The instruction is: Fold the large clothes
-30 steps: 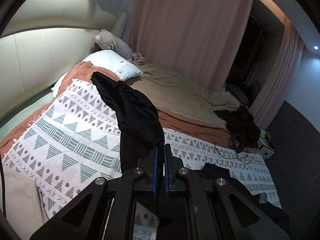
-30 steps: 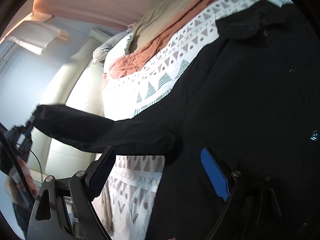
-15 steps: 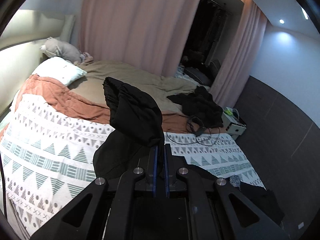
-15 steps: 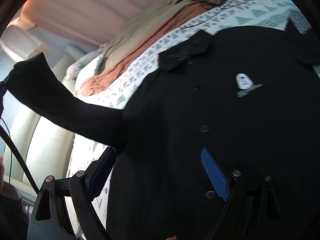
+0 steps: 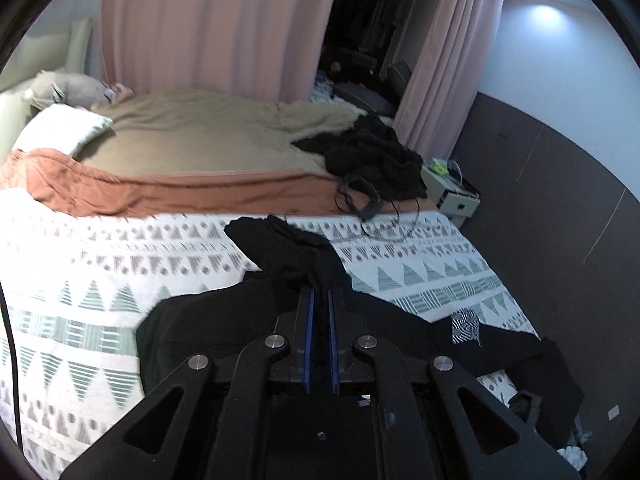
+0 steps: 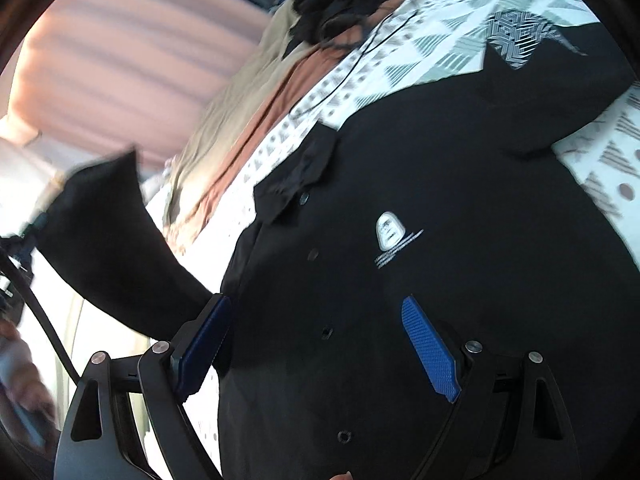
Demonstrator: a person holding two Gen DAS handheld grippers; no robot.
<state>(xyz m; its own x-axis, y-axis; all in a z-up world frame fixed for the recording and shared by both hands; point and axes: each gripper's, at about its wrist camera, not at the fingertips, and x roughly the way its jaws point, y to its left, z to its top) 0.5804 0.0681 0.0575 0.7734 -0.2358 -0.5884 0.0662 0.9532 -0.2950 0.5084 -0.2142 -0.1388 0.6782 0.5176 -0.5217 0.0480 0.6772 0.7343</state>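
Observation:
A black button-up shirt (image 6: 420,264) with a small white chest logo (image 6: 389,231) lies spread front-up on the patterned blanket (image 5: 80,288). My left gripper (image 5: 320,294) is shut on the end of the shirt's black sleeve (image 5: 292,250), which bunches over its blue pads and hangs above the shirt's body (image 5: 208,324). In the right wrist view that lifted sleeve (image 6: 108,220) stretches to the left. My right gripper (image 6: 316,308) hovers over the shirt front, wide open, with nothing between its fingers.
A pile of dark clothes (image 5: 372,156) and a black cable (image 5: 376,216) lie at the bed's far right corner. A white pillow (image 5: 60,128) and a plush toy (image 5: 68,88) sit at the headboard. A small white unit (image 5: 452,188) stands on the floor beside the bed.
My left gripper has carried the sleeve end from the bed's left side across toward the shirt's body and lower. The right gripper has shifted over the shirt front, still open.

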